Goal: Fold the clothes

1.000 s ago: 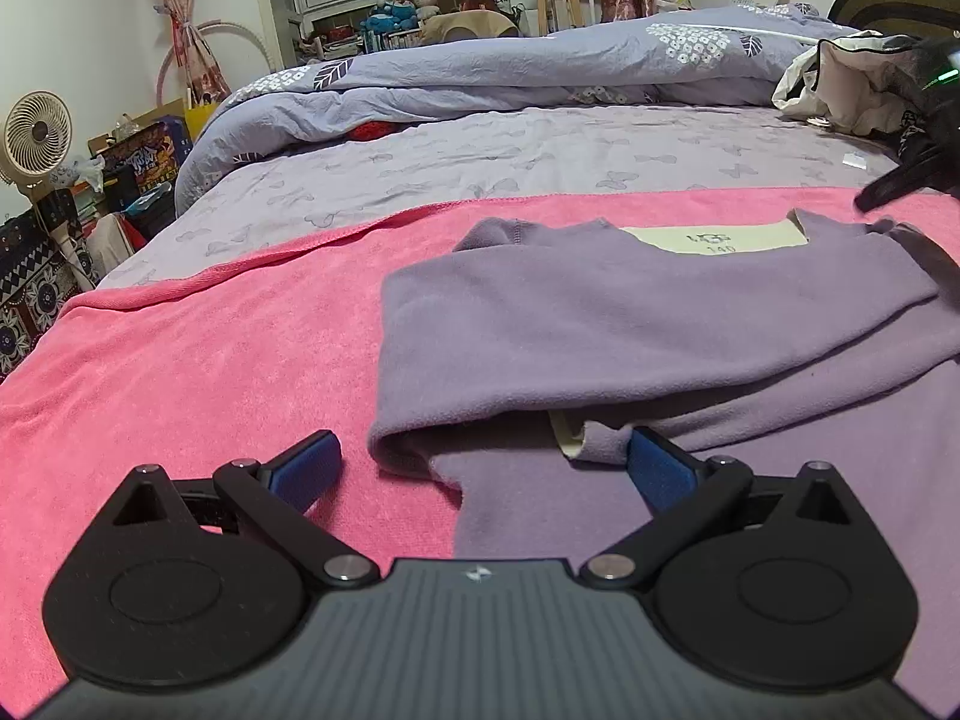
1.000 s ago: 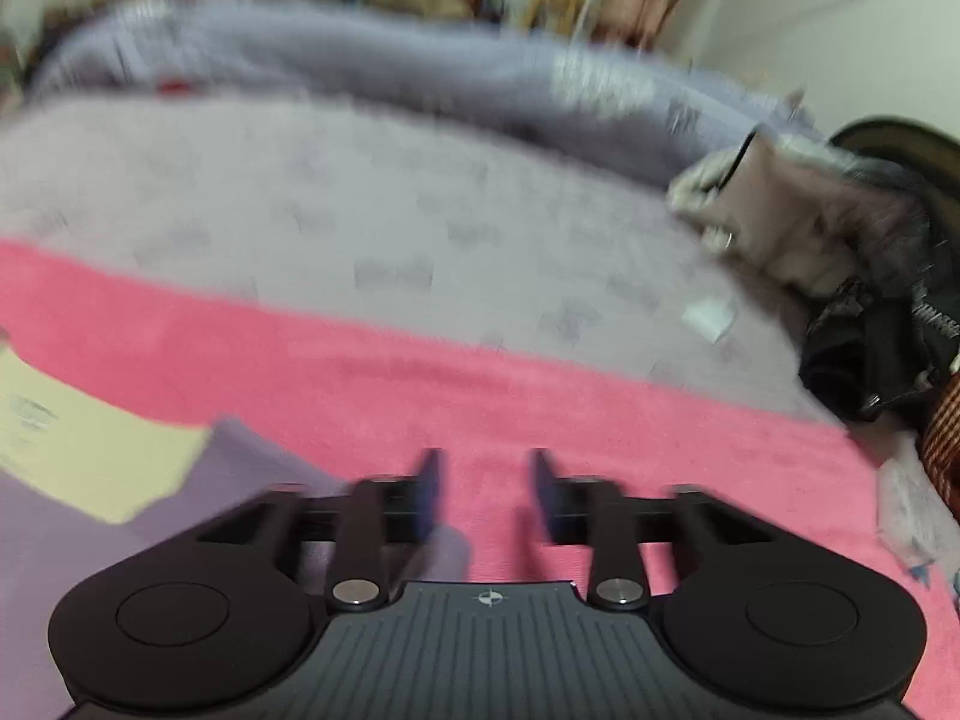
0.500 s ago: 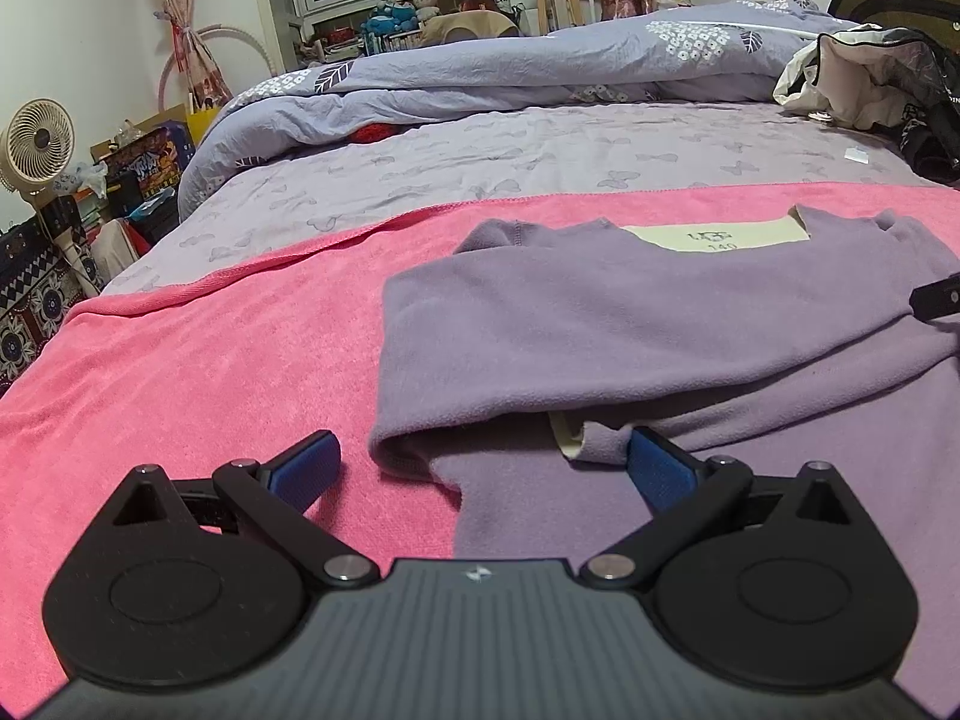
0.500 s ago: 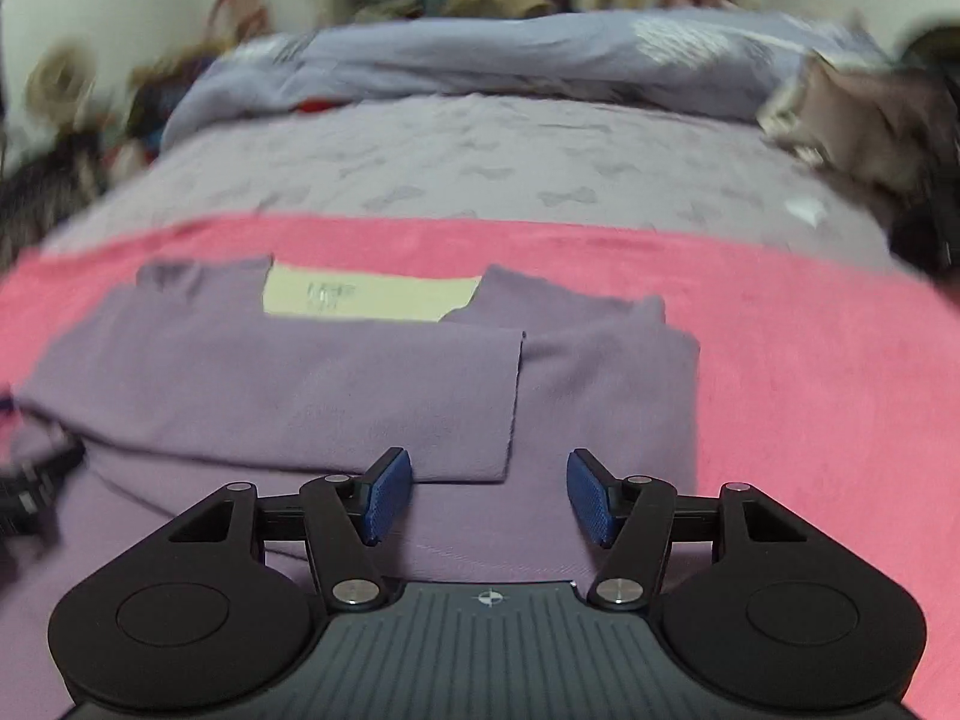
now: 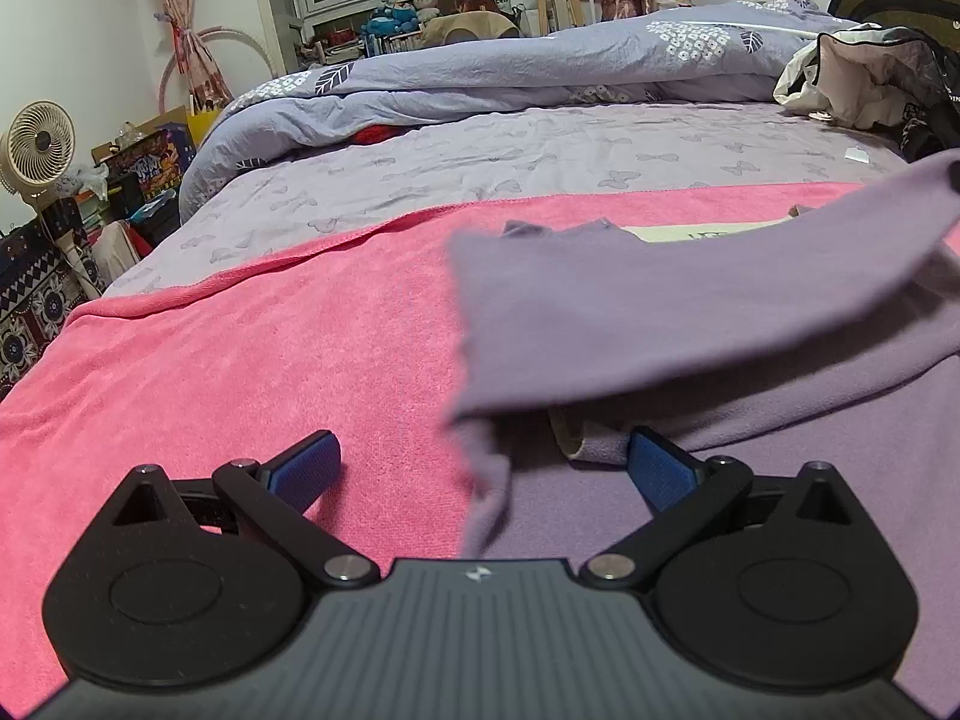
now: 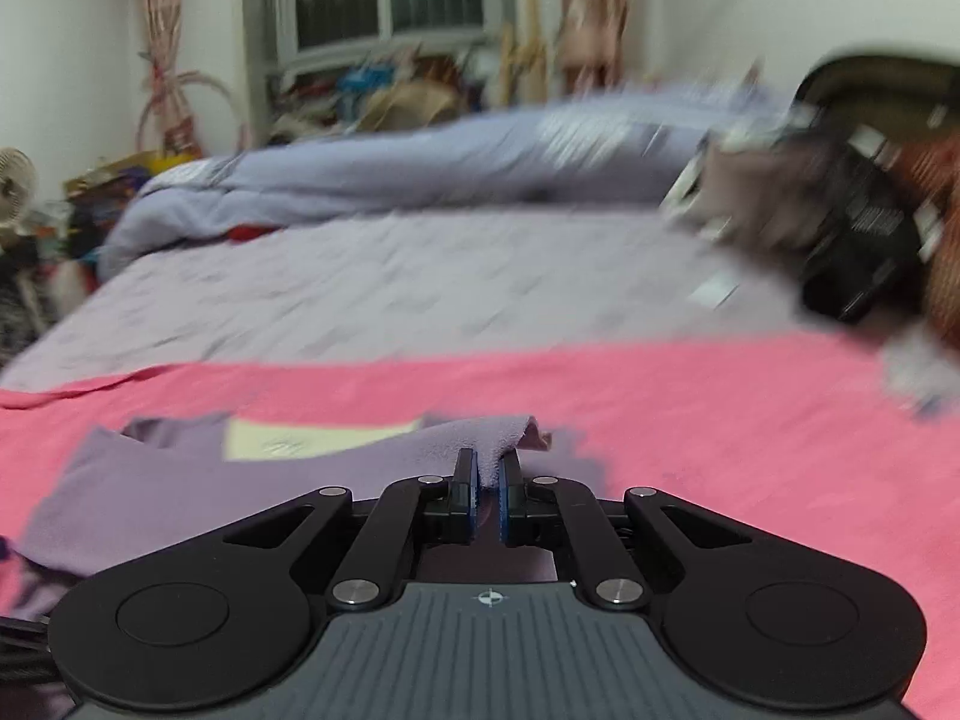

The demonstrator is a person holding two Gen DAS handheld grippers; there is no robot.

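A purple long-sleeved garment (image 5: 690, 312) lies on a pink towel (image 5: 240, 360) spread over the bed, a cream label (image 6: 300, 441) showing at its neck. My right gripper (image 6: 487, 480) is shut on a fold of the purple cloth (image 6: 480, 435) and holds it up off the towel. In the left wrist view that lifted sleeve stretches up toward the right edge. My left gripper (image 5: 483, 462) stands wide open low over the garment's left edge, its right pad (image 5: 657, 468) above the purple cloth and its left pad (image 5: 306, 468) above the pink towel, nothing pinched.
A lilac sheet with a butterfly print (image 5: 510, 168) and a bunched blue-grey duvet (image 5: 540, 72) fill the far half of the bed. A heap of clothes (image 5: 864, 78) lies at the far right. A fan (image 5: 36, 144) and clutter stand at the left.
My right gripper closed on the purple cloth and lifted it, so the sleeve now rises toward the right in the left wrist view. The left gripper stayed where it was, still open.
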